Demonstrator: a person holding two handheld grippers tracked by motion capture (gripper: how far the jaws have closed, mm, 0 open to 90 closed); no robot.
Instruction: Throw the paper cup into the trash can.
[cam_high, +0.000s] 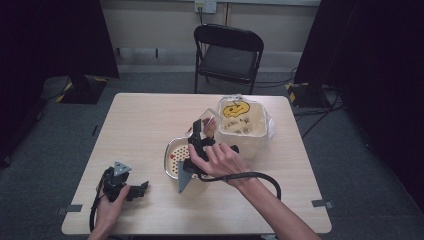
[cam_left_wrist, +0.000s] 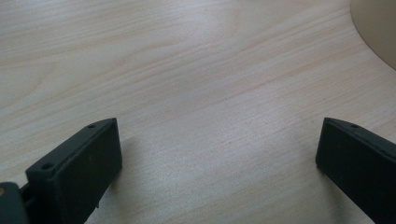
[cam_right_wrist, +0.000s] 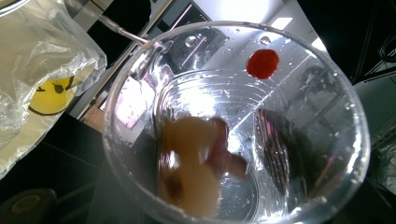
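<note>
My right gripper (cam_high: 202, 130) is shut on a clear plastic cup (cam_high: 210, 121), held tilted above the table between a white perforated strainer bowl (cam_high: 174, 156) and a white bin (cam_high: 261, 141) lined with a plastic bag. In the right gripper view I look into the cup's mouth (cam_right_wrist: 233, 121): a red blob (cam_right_wrist: 263, 63) clings to its wall and brownish bits (cam_right_wrist: 196, 163) lie near the bottom. The bag (cam_right_wrist: 42, 70) with a yellow smiley face sits at the left. My left gripper (cam_high: 142, 189) (cam_left_wrist: 219, 158) rests open on the bare table (cam_left_wrist: 187, 70) at the front left.
A black folding chair (cam_high: 227, 55) stands behind the table's far edge. Dark curtains hang at both sides. The strainer bowl's pale side (cam_left_wrist: 378, 28) shows at the top right of the left gripper view. A cable (cam_high: 260, 177) trails from the right gripper across the table.
</note>
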